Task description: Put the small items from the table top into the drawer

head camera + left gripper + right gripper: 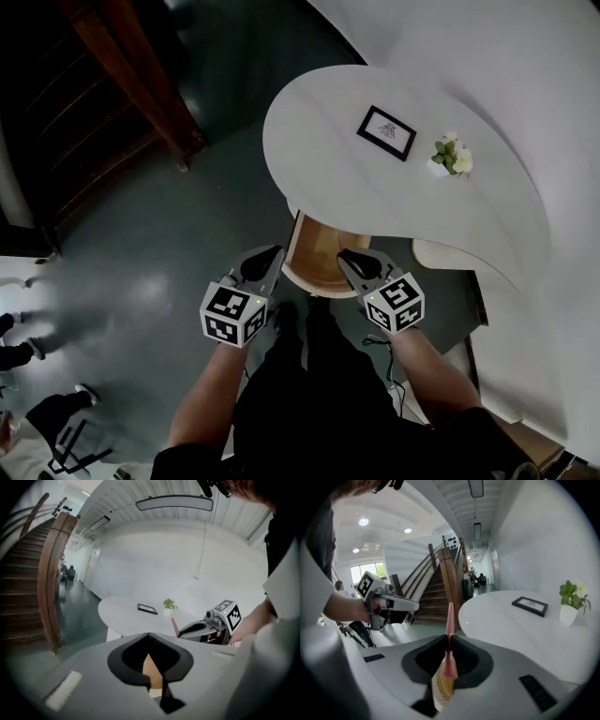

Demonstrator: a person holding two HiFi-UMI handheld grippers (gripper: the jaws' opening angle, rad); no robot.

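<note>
On the white curved table [328, 159] lie a black picture frame [386, 132] and a small plant in a white pot [449, 157]. Under the table's near edge a drawer [302, 274] with a wooden inside stands pulled out. My left gripper [274, 253] hovers at the drawer's left front and my right gripper [346, 256] at its right front, both shut with nothing held. The left gripper view shows the frame [147, 608], the plant [168, 605] and the right gripper [197, 629]. In the right gripper view the frame [529, 605] and plant [572, 599] sit far right, the left gripper [389, 604] left.
A wooden staircase [131, 84] rises at the far left over a dark glossy floor [150, 244]. People's feet [19, 342] show at the left edge. A white curved wall [525, 84] runs behind and right of the table. My own legs stand just before the drawer.
</note>
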